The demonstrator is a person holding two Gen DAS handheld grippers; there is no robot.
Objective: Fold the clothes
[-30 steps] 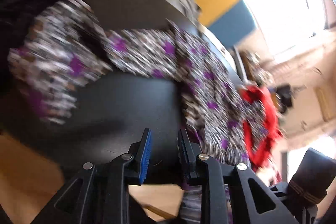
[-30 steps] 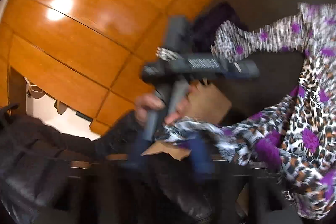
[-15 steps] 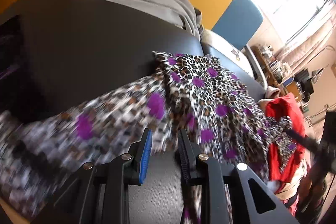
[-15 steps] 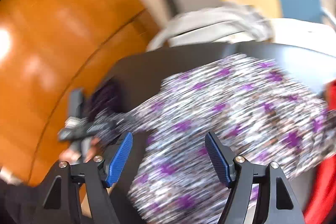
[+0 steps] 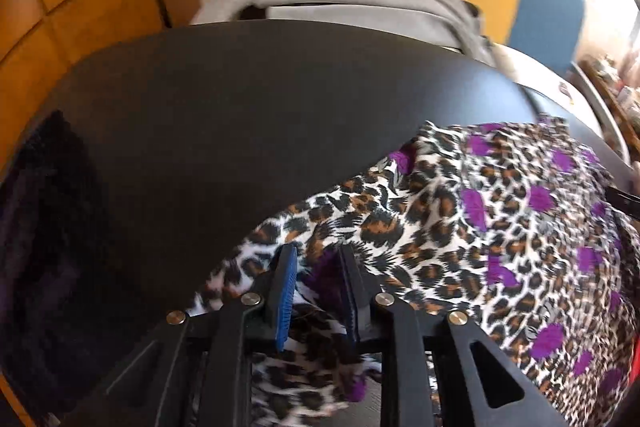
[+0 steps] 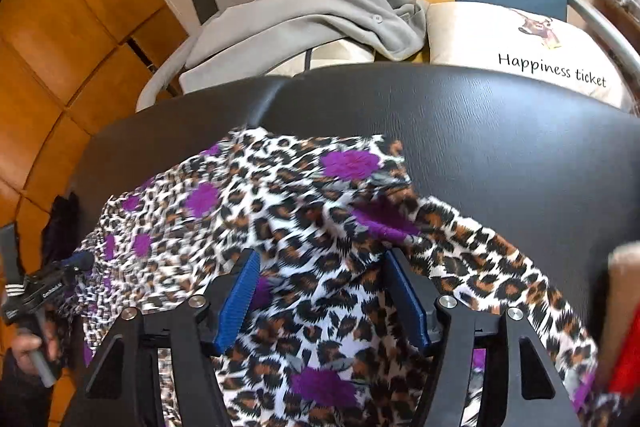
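A leopard-print garment with purple spots (image 5: 500,227) lies spread on a black padded table (image 5: 240,115). My left gripper (image 5: 316,259) has its jaws close together, with a fold of the garment's edge pinched between them. In the right wrist view the same garment (image 6: 288,195) covers the near part of the table (image 6: 500,131). My right gripper (image 6: 320,263) is open wide, its blue pads just above the cloth and holding nothing. The left gripper also shows in the right wrist view (image 6: 48,287), at the garment's left end.
A dark purple-black garment (image 5: 44,227) lies at the table's left end. A grey hoodie (image 6: 312,15) lies over a chair behind the table, next to a white "Happiness ticket" cushion (image 6: 532,47). Something red (image 6: 624,367) sits at the right edge. A wooden panel wall (image 6: 80,7) is at left.
My left gripper drew the garment's end toward the near edge and lowered it. My right gripper swung round to face the table, opened and now hovers over the cloth's middle.
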